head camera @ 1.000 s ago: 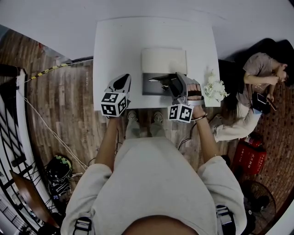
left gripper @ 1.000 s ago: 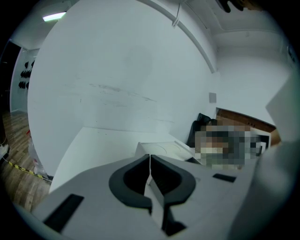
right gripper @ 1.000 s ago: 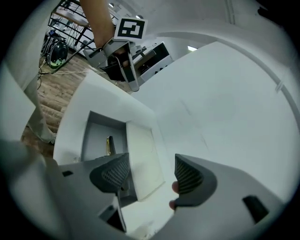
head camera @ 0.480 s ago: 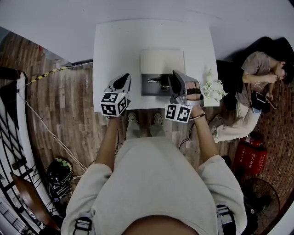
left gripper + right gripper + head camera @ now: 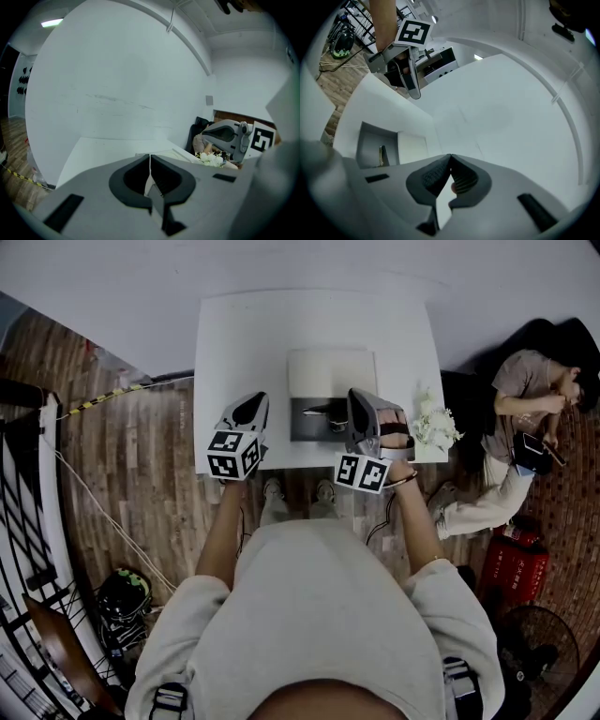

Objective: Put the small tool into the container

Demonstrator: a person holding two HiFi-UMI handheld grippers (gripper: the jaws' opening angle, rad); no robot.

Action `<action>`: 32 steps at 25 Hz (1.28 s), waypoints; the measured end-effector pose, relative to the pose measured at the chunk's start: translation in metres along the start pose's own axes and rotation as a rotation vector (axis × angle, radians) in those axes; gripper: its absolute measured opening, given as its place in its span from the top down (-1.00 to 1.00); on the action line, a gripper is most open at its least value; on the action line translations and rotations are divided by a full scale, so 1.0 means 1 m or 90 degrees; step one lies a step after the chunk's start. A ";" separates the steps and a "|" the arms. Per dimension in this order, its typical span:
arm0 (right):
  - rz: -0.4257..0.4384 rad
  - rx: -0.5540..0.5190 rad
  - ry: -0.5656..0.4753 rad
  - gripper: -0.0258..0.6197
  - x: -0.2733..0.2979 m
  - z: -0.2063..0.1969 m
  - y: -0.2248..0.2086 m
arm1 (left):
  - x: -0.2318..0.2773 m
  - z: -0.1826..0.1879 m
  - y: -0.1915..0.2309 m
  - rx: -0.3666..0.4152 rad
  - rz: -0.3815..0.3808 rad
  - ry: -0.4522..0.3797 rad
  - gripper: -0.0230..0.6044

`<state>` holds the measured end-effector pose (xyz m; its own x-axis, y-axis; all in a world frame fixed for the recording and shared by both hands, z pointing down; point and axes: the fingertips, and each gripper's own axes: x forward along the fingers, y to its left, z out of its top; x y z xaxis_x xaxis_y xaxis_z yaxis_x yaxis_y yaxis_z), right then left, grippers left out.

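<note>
Nearby, a bunch of white flowers [image 5: 437,427] stands at the right edge of the white rectangular table [image 5: 234,334], and a person [image 5: 525,399] sits on the floor beyond. From the head view, the right gripper [image 5: 355,401] overlaps the right end of the dark grey open box [image 5: 305,430]. A second ago its jaws stood apart over the box. They have just been closing and are now together, empty. The small dark slim tool [image 5: 317,410] lies inside the box. The left gripper [image 5: 250,404] has its jaws together, holding nothing.
</note>
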<state>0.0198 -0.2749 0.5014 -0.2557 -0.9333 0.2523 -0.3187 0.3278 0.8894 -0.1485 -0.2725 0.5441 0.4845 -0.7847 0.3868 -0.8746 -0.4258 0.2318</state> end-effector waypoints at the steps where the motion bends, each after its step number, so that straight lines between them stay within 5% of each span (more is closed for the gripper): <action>1: 0.000 0.003 0.001 0.92 -0.001 0.000 -0.001 | -0.001 0.002 -0.001 0.002 0.000 -0.002 0.88; 11: -0.003 0.103 0.010 0.92 -0.007 -0.005 -0.014 | -0.005 0.016 -0.007 0.017 0.002 -0.014 0.89; 32: 0.069 0.701 -0.007 0.92 -0.015 -0.031 -0.020 | -0.010 0.021 -0.015 0.024 0.009 -0.021 0.89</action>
<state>0.0583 -0.2726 0.4916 -0.3374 -0.8924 0.2996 -0.9307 0.3639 0.0359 -0.1412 -0.2678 0.5177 0.4717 -0.8050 0.3598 -0.8818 -0.4309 0.1918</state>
